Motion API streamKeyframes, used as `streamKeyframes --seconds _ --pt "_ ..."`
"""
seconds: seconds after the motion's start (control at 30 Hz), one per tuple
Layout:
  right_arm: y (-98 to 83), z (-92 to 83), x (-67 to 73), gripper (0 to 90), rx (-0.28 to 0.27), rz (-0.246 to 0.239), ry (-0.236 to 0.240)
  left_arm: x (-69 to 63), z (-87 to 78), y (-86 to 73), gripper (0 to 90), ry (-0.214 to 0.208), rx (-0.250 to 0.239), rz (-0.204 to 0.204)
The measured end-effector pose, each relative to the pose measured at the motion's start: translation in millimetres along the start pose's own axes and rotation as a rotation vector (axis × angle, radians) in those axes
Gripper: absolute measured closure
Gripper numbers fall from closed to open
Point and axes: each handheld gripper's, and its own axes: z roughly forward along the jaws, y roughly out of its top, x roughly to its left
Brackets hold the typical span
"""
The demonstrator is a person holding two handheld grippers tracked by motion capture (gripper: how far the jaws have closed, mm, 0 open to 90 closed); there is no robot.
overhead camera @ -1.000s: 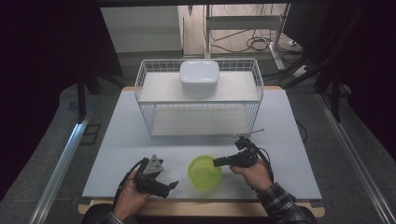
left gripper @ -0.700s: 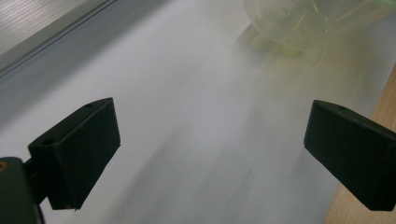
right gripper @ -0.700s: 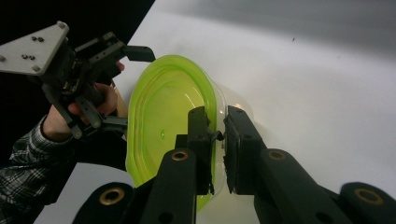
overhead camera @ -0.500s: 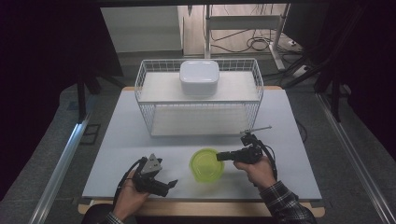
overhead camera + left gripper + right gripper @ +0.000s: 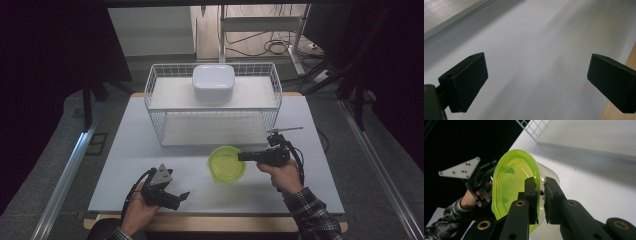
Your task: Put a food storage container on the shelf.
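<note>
A lime-green translucent bowl [image 5: 226, 162] hangs tilted above the table's front middle, just in front of the wire rack. My right gripper [image 5: 242, 156] comes in from its right and is shut on its rim. In the right gripper view the jaws [image 5: 539, 188] pinch the bowl's wall [image 5: 509, 187], one pad inside and one outside, and a clear plastic layer shows on the outer side. My left gripper [image 5: 181, 199] rests at the front left, open. In the left gripper view its jaws [image 5: 536, 82] stand wide apart over bare table.
A white wire rack [image 5: 150, 95] stands at the back of the pale table [image 5: 135, 150], with a white lidded box [image 5: 213, 82] on its upper shelf. The lower shelf holds nothing. Cables lie on the floor behind. The wooden table edge runs along the front.
My right gripper has risen with the green bowl and carried it away from the front edge toward the rack and slightly right. The left gripper has stayed in place.
</note>
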Motion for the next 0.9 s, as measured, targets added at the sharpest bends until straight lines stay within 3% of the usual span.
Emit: streamKeyframes --seconds 0.9 --pt "43.8 -20.4 24.2 82.1 -0.083 -0.038 0.017 1.3 -0.4 -0.5 2.9 0.005 -0.001 0.0"
